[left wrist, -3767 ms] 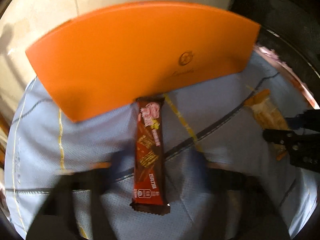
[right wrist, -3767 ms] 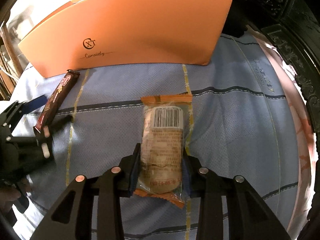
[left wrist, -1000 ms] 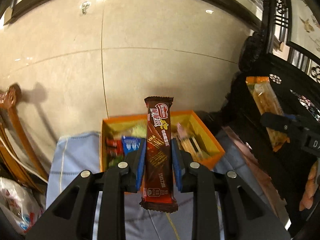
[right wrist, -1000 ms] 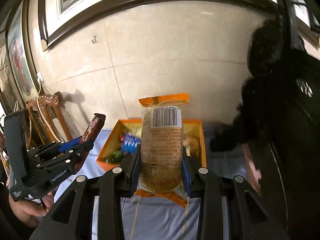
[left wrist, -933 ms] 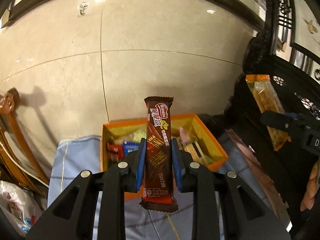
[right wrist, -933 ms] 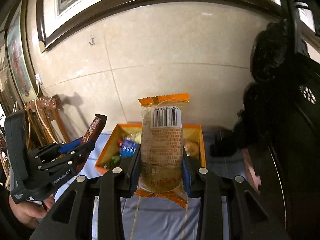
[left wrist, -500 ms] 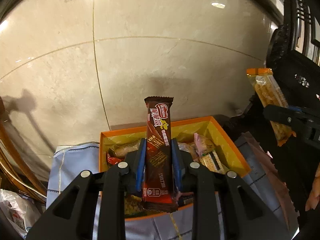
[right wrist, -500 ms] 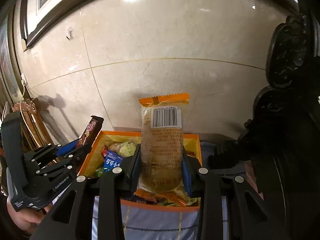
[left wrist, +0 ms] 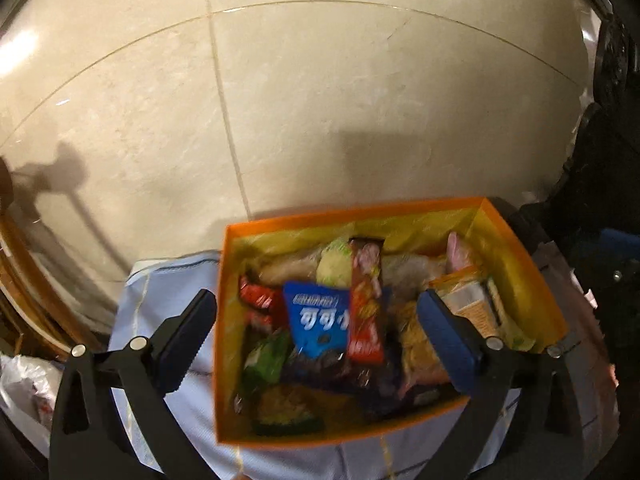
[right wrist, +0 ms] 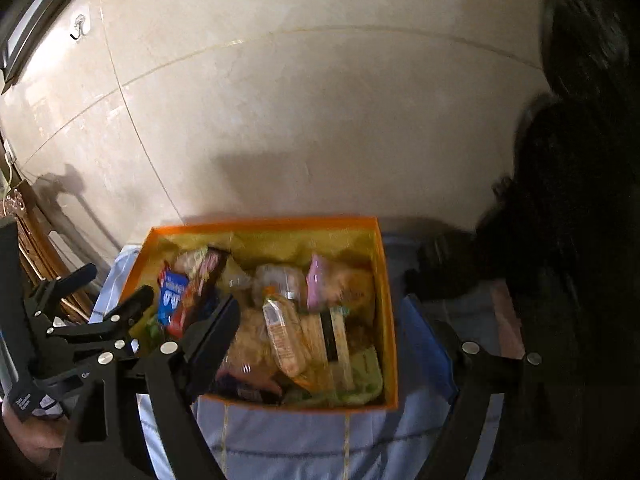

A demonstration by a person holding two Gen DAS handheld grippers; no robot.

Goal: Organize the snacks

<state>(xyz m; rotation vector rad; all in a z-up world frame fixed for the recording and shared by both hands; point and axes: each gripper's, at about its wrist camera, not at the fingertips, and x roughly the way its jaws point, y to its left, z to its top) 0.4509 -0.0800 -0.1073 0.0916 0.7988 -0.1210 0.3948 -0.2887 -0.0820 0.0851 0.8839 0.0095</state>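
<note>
- Lower frame, left wrist view: the left hand-held gripper (left wrist: pixel 316 328) stands wide, its jaws just having opened; nothing is pinched between its blue pads (left wrist: pixel 448 340).
- Lower frame, right wrist view: the right hand-held gripper (right wrist: pixel 320 344) is likewise spread, its jaws just having opened and gripping nothing.
- Under both lies a pale blue cloth (right wrist: pixel 300 440) over the counter.
- Centre frame: the orange box (left wrist: pixel 520 268) sits on that cloth, crowded with snacks.
- Inside, the brown chocolate bar (left wrist: pixel 365 300) lies on the pile beside a blue packet (left wrist: pixel 318 320), blurred.
- Toward the box's right side, the orange-edged cake packet (right wrist: pixel 282 336) lies tilted on other wrappers.
- Upper frame: a beige tiled wall (left wrist: pixel 320 100) rises behind the box.
</note>
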